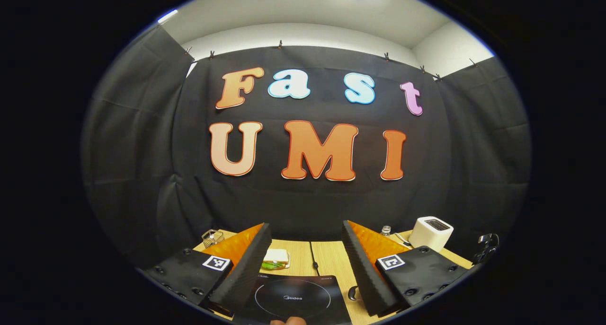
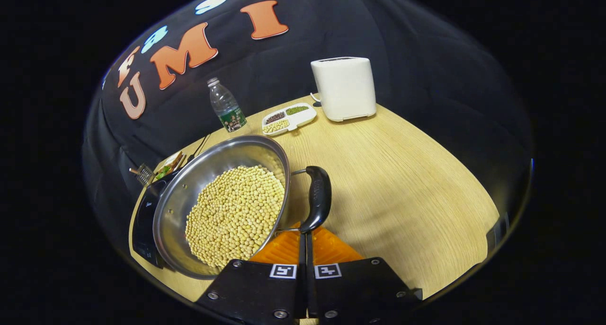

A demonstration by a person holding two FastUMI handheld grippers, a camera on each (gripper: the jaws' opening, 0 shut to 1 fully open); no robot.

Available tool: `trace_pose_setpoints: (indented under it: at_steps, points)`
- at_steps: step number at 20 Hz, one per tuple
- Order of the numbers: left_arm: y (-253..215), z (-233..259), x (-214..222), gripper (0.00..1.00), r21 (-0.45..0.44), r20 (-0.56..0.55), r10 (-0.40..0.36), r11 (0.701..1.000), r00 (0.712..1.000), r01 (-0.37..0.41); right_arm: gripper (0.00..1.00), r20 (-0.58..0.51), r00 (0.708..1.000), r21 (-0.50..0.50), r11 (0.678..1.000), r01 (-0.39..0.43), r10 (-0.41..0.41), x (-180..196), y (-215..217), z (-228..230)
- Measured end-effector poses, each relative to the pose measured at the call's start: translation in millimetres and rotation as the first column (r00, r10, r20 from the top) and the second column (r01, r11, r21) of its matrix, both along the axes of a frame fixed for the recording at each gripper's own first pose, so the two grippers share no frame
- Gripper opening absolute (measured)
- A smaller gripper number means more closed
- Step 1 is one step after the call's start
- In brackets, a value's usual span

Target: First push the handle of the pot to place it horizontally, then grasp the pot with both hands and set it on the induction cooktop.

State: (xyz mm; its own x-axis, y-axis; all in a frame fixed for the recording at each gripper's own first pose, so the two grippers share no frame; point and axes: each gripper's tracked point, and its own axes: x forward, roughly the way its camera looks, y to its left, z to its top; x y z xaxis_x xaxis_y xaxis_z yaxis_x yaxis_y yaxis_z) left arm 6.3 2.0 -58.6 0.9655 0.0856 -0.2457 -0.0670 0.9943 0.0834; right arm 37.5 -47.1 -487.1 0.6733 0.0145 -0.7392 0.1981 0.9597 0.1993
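In the right gripper view, the right gripper has its two fingers pressed together with no visible gap, their tips just below the lower end of the pot's black handle; whether they pinch the handle's wire or merely touch it cannot be told. The steel pot is full of soybeans and sits on the wooden table, its far edge overlapping the black induction cooktop. The handle stands upright beside the rim, on the pot's right side.

Behind the pot are a plastic water bottle, a white divided tray of beans and a white toaster; the tray lies just beside the toaster. A sandwich and a small wire basket sit at the far left, beyond the cooktop.

In the left gripper view, the left gripper is held wide apart and grasps nothing. Between its fingers lies the induction cooktop, with a power cord running away from it across the table. The sandwich rests just past the cooktop's far left corner. The wire basket sits at the back left, the toaster at the back right with the bottle cap peeking beside it.

Black cloth walls enclose the booth on three sides, clipped beneath a white ceiling.
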Motion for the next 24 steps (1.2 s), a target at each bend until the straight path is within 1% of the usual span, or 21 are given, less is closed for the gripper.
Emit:
trace_pose_setpoints:
  at_steps: [4,7,8,11,12,18,19,24]
  points:
    - [-3.1,-12.0,3.3,0.96,0.002,-0.02,-0.004,1.0,1.0,0.004,0.0,-0.003,1.0,0.012,1.0,0.009,-0.009,9.6,-3.3,-2.7]
    - [-7.8,-19.8,1.3,0.98,0.0,-0.035,0.001,1.0,0.999,-0.001,0.0,-0.003,1.0,0.01,1.0,0.021,-0.021,16.2,-7.3,-4.2]
    - [-9.6,-21.9,0.3,0.99,-0.004,-0.038,-0.004,1.0,0.999,0.004,0.0,-0.003,1.0,0.011,1.0,0.024,-0.024,18.1,-8.4,-4.4]
    - [-18.8,-30.8,-3.5,0.98,-0.012,-0.054,-0.019,1.0,0.998,0.018,0.0,-0.005,1.0,0.003,1.0,0.025,-0.025,23.2,-11.2,-5.5]
    - [-23.2,-36.3,-6.1,0.96,-0.018,-0.063,-0.025,1.0,0.998,0.024,0.0,-0.006,1.0,-0.001,1.0,0.023,-0.023,25.0,-12.1,-6.1]
    - [-36.4,-70.8,-10.1,0.99,-0.046,-0.122,-0.044,0.998,0.992,0.038,0.0,-0.011,1.0,-0.03,0.999,0.026,-0.026,31.9,-20.8,-7.1]
    - [-37.7,-79.5,-11.1,0.98,-0.046,-0.135,-0.046,0.998,0.99,0.04,0.0,-0.012,1.0,-0.034,0.999,0.027,-0.028,32.3,-23.3,-7.5]
    - [-41.9,-115.3,-23.3,0.99,-0.068,-0.193,-0.038,0.997,0.98,0.025,0.0,-0.013,1.0,-0.035,0.999,0.026,-0.027,33.0,-23.0,-8.7]
